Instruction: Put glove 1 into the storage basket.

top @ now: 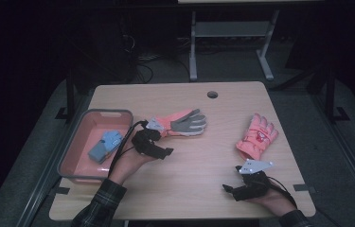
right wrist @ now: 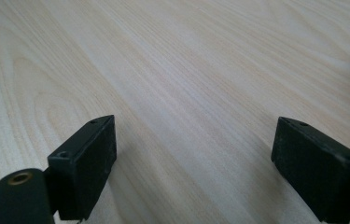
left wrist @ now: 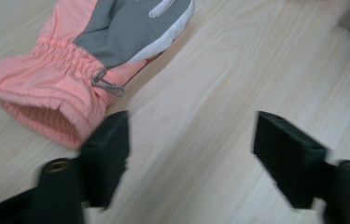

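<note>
While we look down from the high view, we find the left gripper (top: 162, 149) near the middle-left of the wooden table (top: 199, 189), just beside the cuff of a pink and grey glove (top: 181, 122) that lies palm up, fingers pointing toward the right of that view. From the left gripper view, we note its jaws standing apart with bare tabletop between them; the glove's cuff (left wrist: 46, 100) lies just beyond and beside one jaw, and we cannot tell whether that jaw touches the fabric. Nothing is clamped. A small grey clip (left wrist: 106, 84) hangs at the gathered wrist of the glove.

We record the right gripper (top: 241, 189) low at the near right of the table, held in the person's right hand (top: 272, 201). In the right gripper view, its jaws stand wide apart over plain wood grain, with no item between them.

A second glove, pink (top: 256, 136), lies back up toward the right side of the table, beyond the right gripper and apart from it. The two gloves are well apart.

At the left edge of the table sits a grey bin (top: 92, 113) with a pink floor, holding a blue glove (top: 105, 145). The left gripper is just beside the bin's right wall. A plaid sleeve (top: 100, 203) covers the left forearm.
</note>
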Available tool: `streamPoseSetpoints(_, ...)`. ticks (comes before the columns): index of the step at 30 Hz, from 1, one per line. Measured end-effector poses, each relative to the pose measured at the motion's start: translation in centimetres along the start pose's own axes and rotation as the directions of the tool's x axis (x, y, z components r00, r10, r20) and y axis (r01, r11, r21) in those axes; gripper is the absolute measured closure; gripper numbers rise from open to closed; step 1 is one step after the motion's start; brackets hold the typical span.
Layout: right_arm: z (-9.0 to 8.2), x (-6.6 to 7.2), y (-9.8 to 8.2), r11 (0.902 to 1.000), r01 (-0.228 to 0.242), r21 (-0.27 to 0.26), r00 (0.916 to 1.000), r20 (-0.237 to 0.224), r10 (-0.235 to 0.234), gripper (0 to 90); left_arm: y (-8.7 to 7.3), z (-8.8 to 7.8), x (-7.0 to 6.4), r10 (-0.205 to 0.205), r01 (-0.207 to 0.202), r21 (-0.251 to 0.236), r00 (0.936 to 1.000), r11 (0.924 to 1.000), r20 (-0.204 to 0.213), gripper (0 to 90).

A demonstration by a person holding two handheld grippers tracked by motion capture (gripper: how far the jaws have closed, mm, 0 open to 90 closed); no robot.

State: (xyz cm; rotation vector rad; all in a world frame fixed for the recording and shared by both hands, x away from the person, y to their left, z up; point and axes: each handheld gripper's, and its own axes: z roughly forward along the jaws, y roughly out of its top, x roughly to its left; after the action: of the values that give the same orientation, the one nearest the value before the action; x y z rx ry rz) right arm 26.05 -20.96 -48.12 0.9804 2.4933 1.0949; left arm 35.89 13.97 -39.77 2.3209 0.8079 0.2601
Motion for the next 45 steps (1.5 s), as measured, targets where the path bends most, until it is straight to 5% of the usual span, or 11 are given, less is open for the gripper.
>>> streamPoseSetpoints(8,0.0,0.0,0.0,1.0,0.003,-0.001,1.0,0.001,-0.003,13.9,1.1,1.0,1.1,-0.007,0.01,0.029,0.9969,0.9995,-0.079,51.7)
streamPoseSetpoints(14,0.0,0.0,0.0,1.0,-0.001,-0.002,1.0,0.0,0.001,13.8,1.6,1.8,2.4,-0.041,0.051,0.049,0.9806,0.9975,-0.192,48.7)
streamPoseSetpoints(26,0.0,0.0,0.0,1.0,-0.001,-0.002,1.0,0.0,0.001,13.9,1.4,3.5,4.0,-0.103,0.134,0.111,0.9629,0.9847,-0.249,47.9)
streamPoseSetpoints(30,0.0,0.0,0.0,1.0,-0.001,-0.002,1.0,0.0,0.001,13.9,1.2,4.5,4.3,-0.117,0.158,0.153,0.9628,0.9755,-0.243,51.9)
streamPoseSetpoints(33,0.0,0.0,0.0,1.0,0.003,-0.001,1.0,0.0,-0.003,13.9,1.0,4.9,4.5,-0.144,0.182,0.139,0.9582,0.9735,-0.247,58.6)
streamPoseSetpoints(37,0.0,0.0,0.0,1.0,-0.001,-0.002,1.0,0.0,0.001,13.8,1.1,4.8,4.3,-0.15,0.181,0.137,0.9655,0.9738,-0.213,76.4)
streamPoseSetpoints(45,0.0,0.0,0.0,1.0,0.002,-0.001,1.0,0.0,-0.002,13.8,1.2,4.5,2.4,-0.103,0.121,0.137,0.986,0.9832,-0.131,82.3)
